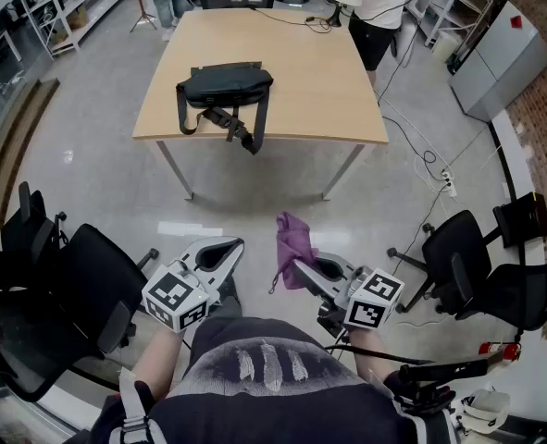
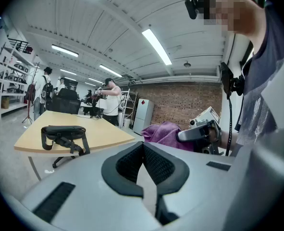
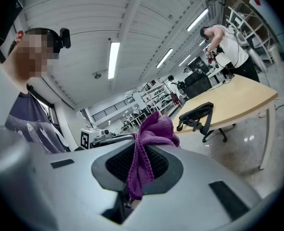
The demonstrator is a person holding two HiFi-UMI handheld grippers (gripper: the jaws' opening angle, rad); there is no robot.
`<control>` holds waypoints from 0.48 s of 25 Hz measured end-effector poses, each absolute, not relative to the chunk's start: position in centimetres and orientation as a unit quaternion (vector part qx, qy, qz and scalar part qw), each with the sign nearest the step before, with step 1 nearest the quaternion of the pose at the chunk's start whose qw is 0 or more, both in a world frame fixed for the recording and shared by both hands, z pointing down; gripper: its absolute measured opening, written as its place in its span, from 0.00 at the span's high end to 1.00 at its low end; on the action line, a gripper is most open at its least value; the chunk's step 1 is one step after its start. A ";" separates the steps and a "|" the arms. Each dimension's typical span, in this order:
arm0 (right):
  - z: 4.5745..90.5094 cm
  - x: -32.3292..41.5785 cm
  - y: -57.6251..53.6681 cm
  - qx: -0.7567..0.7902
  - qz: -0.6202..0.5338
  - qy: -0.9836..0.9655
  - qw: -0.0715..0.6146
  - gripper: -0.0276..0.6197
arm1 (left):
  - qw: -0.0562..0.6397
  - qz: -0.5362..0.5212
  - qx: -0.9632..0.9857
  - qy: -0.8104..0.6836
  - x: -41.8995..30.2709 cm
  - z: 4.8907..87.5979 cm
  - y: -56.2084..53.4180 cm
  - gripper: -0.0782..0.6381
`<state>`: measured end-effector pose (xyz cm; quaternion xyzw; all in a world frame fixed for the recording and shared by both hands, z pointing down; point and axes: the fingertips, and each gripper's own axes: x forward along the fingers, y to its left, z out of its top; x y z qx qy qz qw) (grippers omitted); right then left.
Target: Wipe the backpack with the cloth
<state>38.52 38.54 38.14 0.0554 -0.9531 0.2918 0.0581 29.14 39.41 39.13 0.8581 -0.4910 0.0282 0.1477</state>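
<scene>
A black backpack [image 1: 225, 88] lies flat on the wooden table [image 1: 319, 91] ahead, straps trailing over the near edge. It shows small in the left gripper view as the backpack [image 2: 64, 134] and in the right gripper view as the backpack [image 3: 196, 113]. My right gripper [image 1: 296, 265] is shut on a purple cloth [image 1: 290, 241], which bunches above the jaws and hangs through them, the cloth [image 3: 149, 146] close to the lens. My left gripper [image 1: 225, 251] is shut and holds nothing. Both are held low over the floor, well short of the table.
Black office chairs stand at my left [image 1: 79, 285] and right [image 1: 477, 271]. A person [image 1: 375, 7] stands at the table's far right corner. A power strip and cables [image 1: 444, 178] lie on the floor to the right. Shelving [image 1: 60, 7] lines the far left.
</scene>
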 end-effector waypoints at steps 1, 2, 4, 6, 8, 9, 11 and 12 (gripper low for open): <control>37.9 36.6 38.0 0.051 0.289 -0.954 0.060 0.91 | 0.147 0.025 0.857 -0.493 27.3 38.9 38.9 0.88; 37.6 34.7 37.5 0.047 0.287 -0.955 0.061 0.91 | 0.147 0.022 0.856 -0.495 25.5 38.7 38.3 0.88; 37.1 31.0 36.1 0.045 0.279 -0.957 0.065 0.91 | 0.143 0.017 0.855 -0.499 21.8 38.3 37.0 0.88; 36.5 27.4 34.5 0.045 0.266 -0.960 0.067 0.91 | 0.136 0.013 0.853 -0.504 18.0 37.8 35.4 0.88; 35.8 23.8 33.0 0.042 0.249 -0.965 0.069 0.91 | 0.126 0.009 0.851 -0.510 14.3 37.2 33.8 0.88; 35.5 22.1 32.3 0.039 0.242 -0.967 0.070 0.91 | 0.122 0.007 0.850 -0.512 12.6 37.0 33.0 0.88; 35.1 19.3 31.0 0.033 0.234 -0.969 0.070 0.91 | 0.116 0.005 0.848 -0.517 9.8 36.7 31.7 0.88; 34.9 18.1 30.5 0.030 0.232 -0.970 0.070 0.91 | 0.115 0.004 0.847 -0.519 8.6 36.6 31.2 0.88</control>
